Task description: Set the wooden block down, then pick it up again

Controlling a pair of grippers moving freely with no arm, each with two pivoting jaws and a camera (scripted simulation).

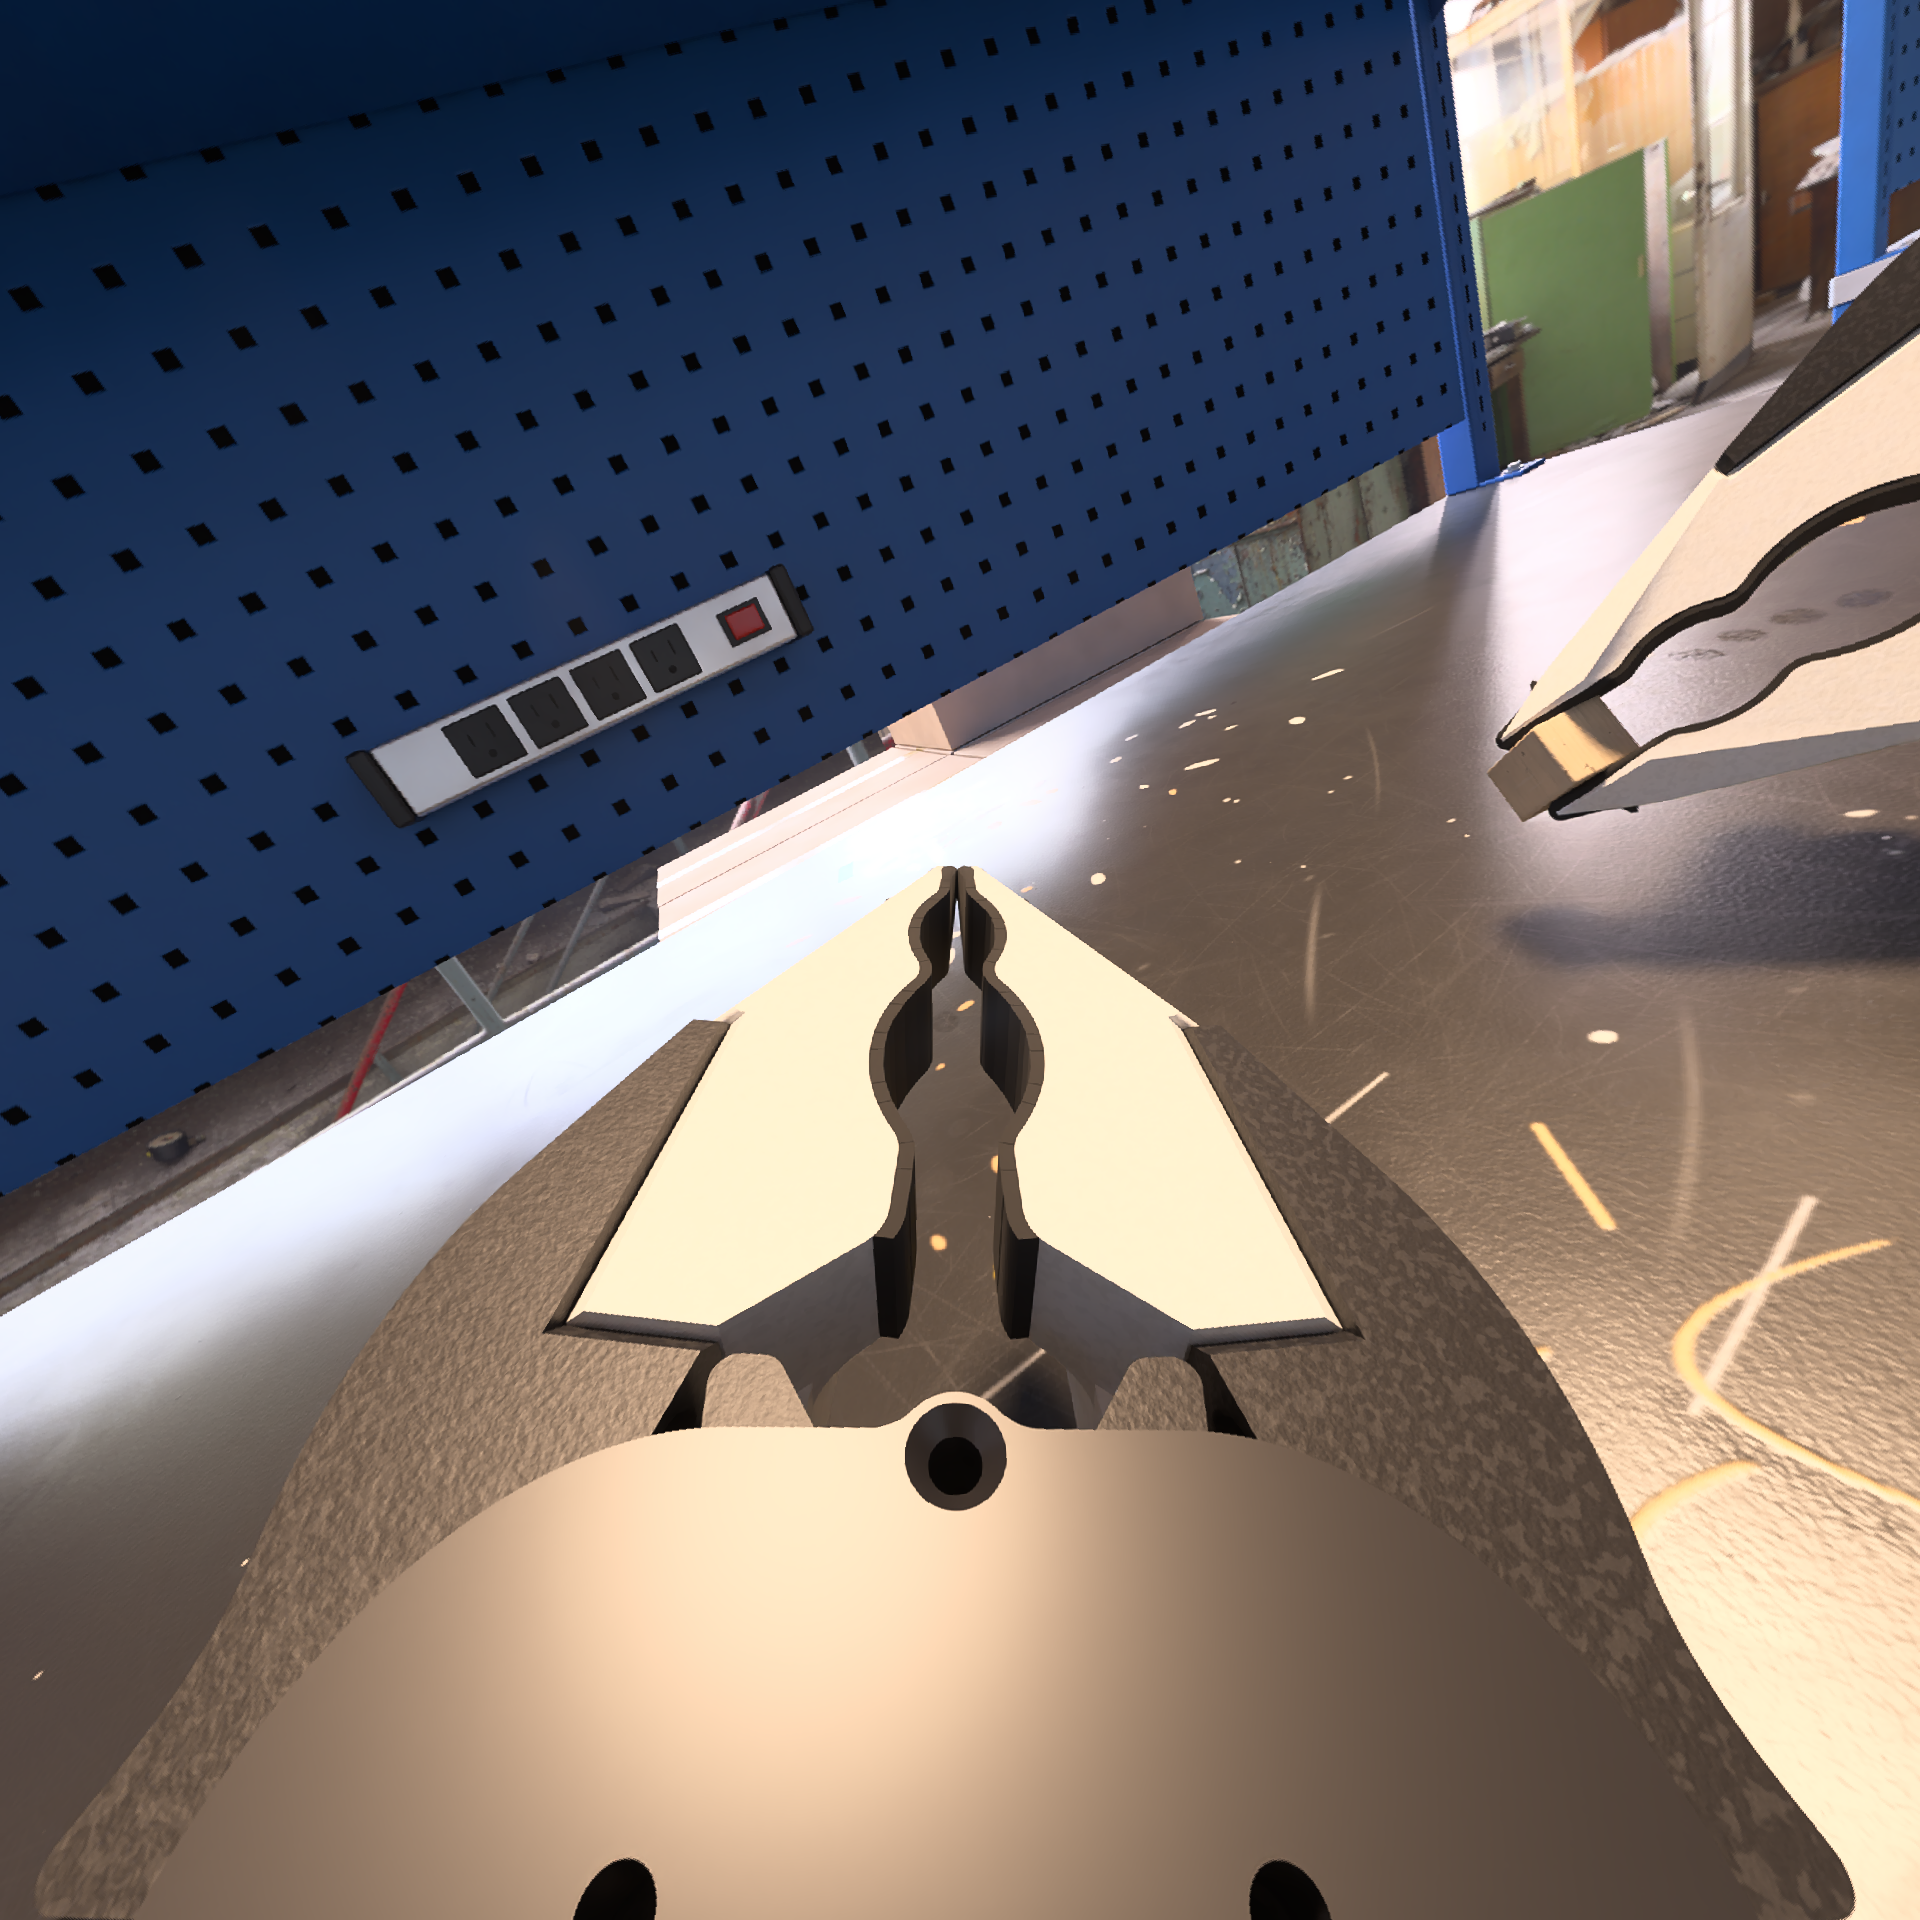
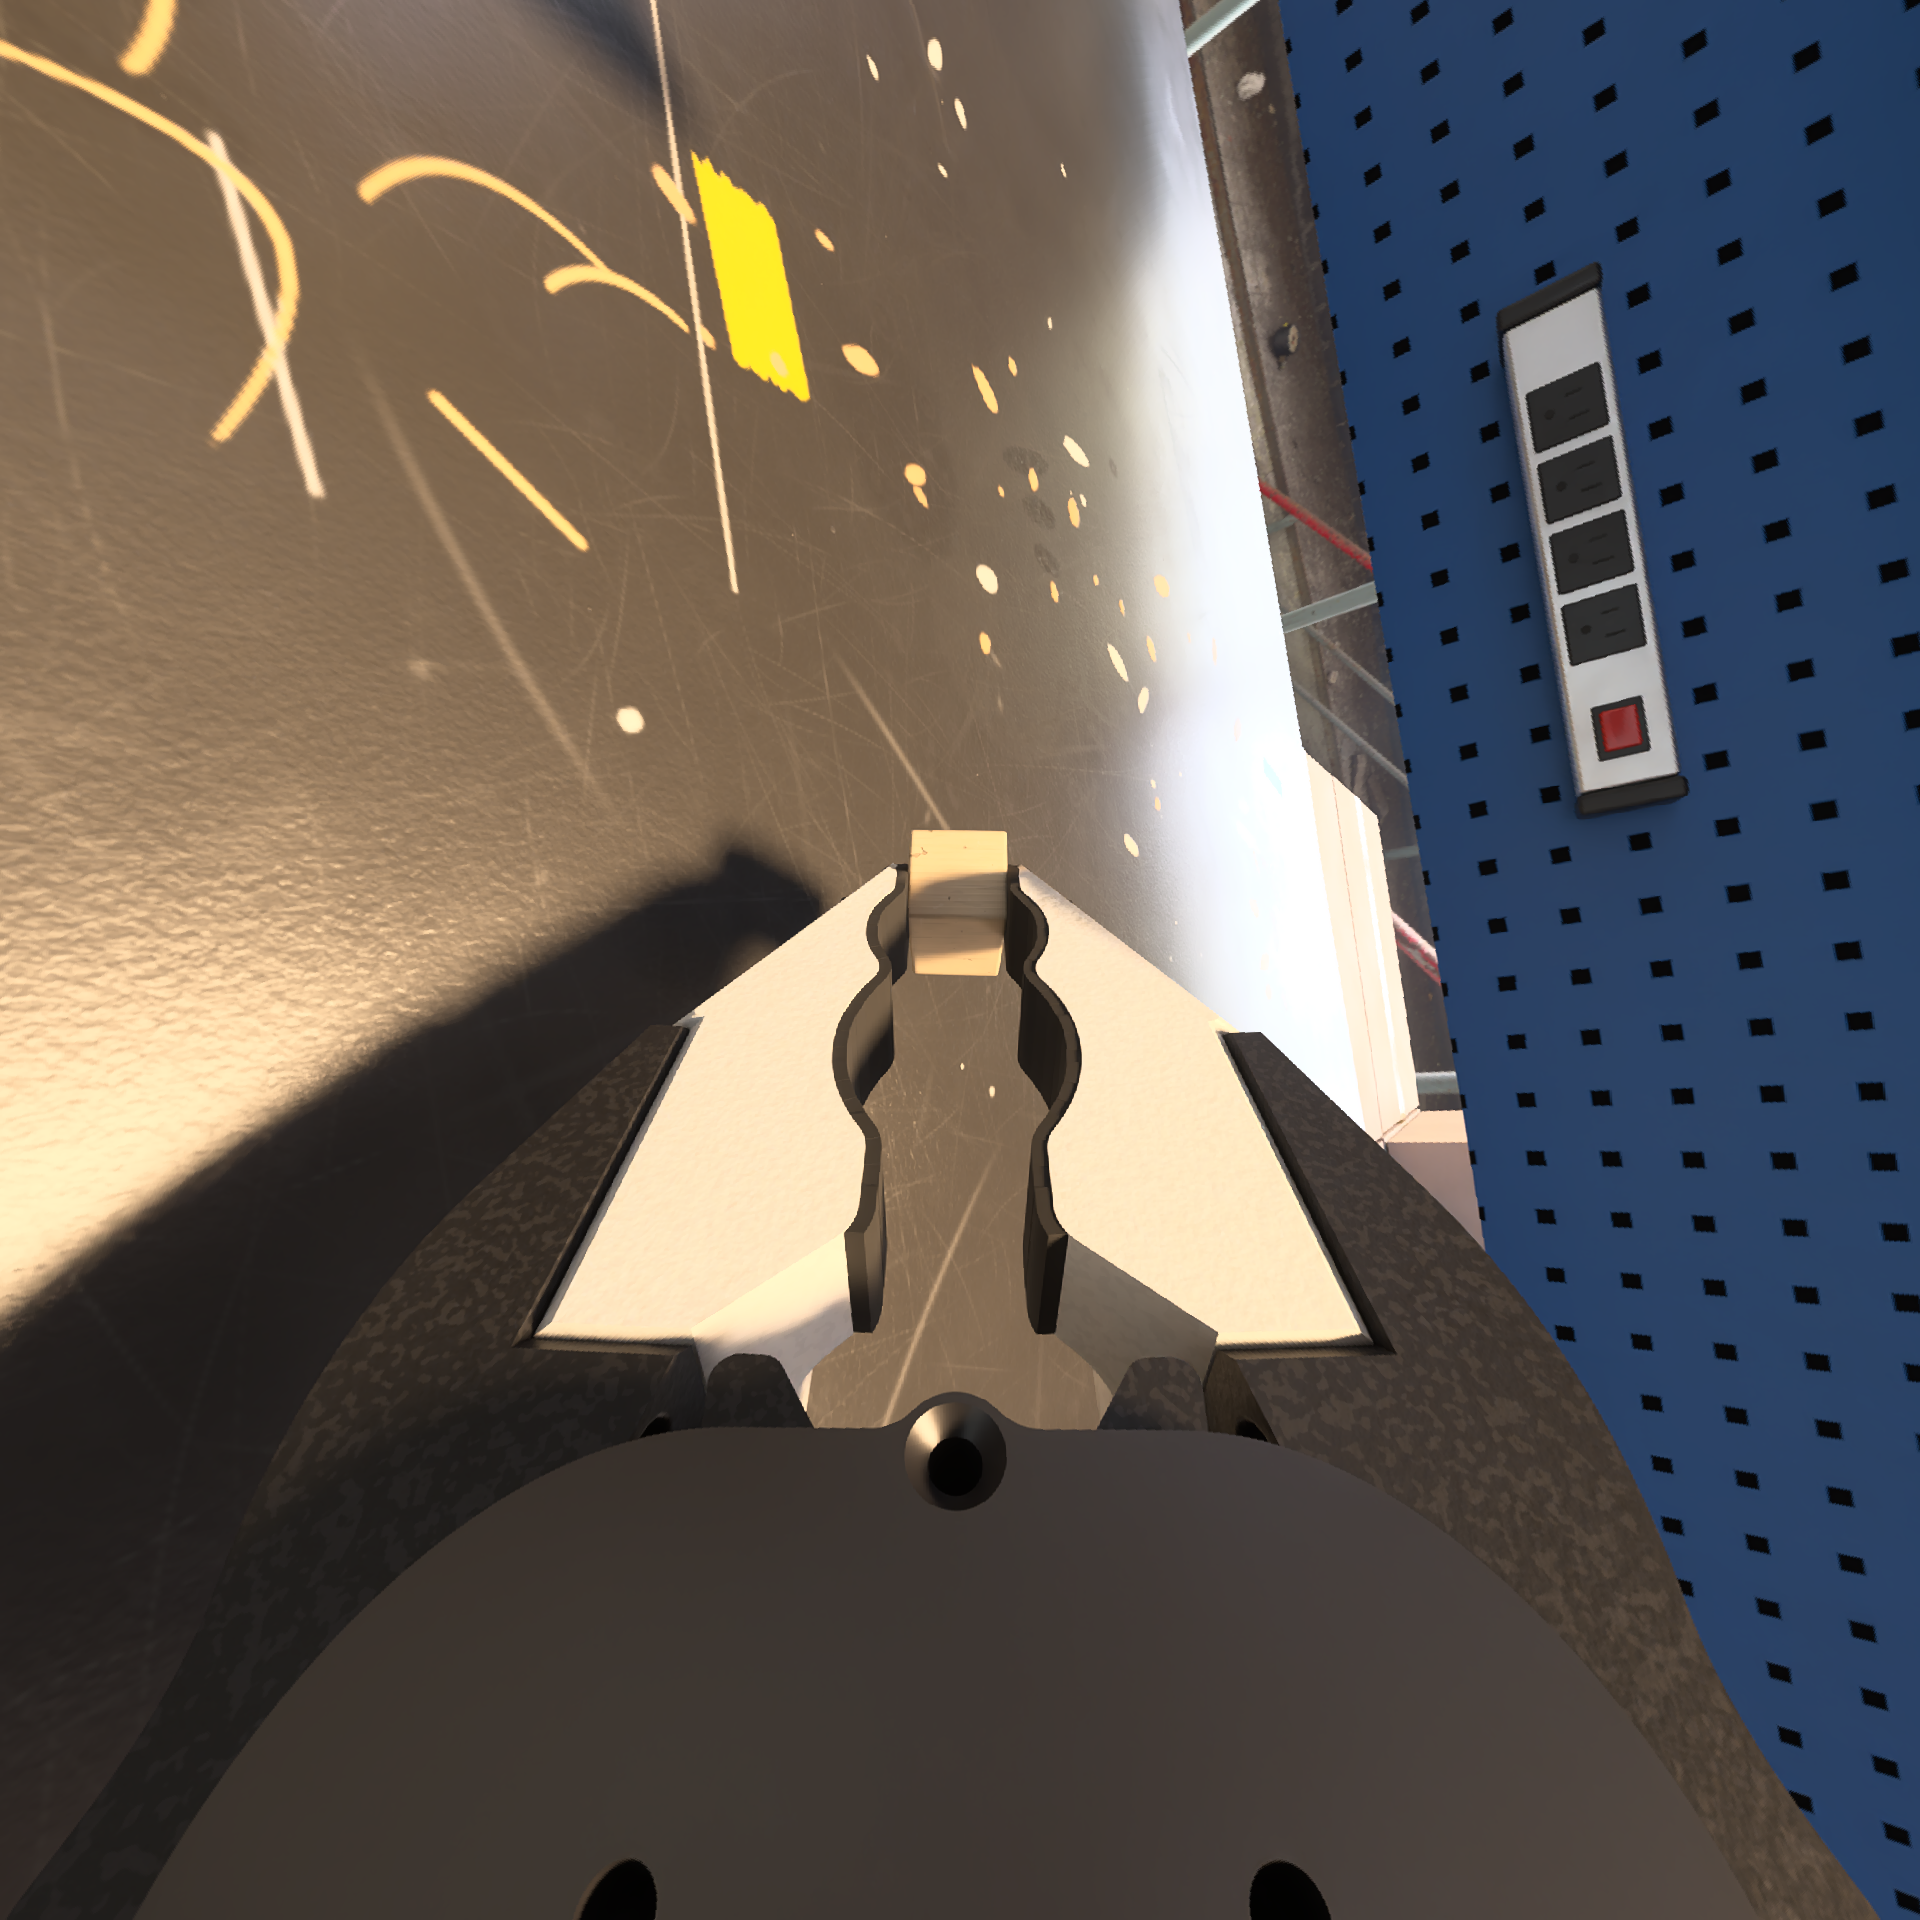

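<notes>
A small pale wooden block [image 2: 958, 902] sits between the tips of my right gripper [image 2: 958, 883], which is shut on it and holds it above the scratched dark table [image 2: 416, 727]. In the left wrist view the right gripper [image 1: 1538, 774] shows at the far right with the block [image 1: 1553, 764] in its tips, off the table, its shadow below. My left gripper [image 1: 956, 878] is shut and empty, with its tips together, above the table [image 1: 1351, 987].
A blue pegboard wall [image 1: 727, 364] with a grey power strip [image 1: 582, 696] stands behind the table's far edge; it also shows in the right wrist view [image 2: 1662, 935], power strip [image 2: 1590, 540]. A yellow patch [image 2: 753, 281] marks the table.
</notes>
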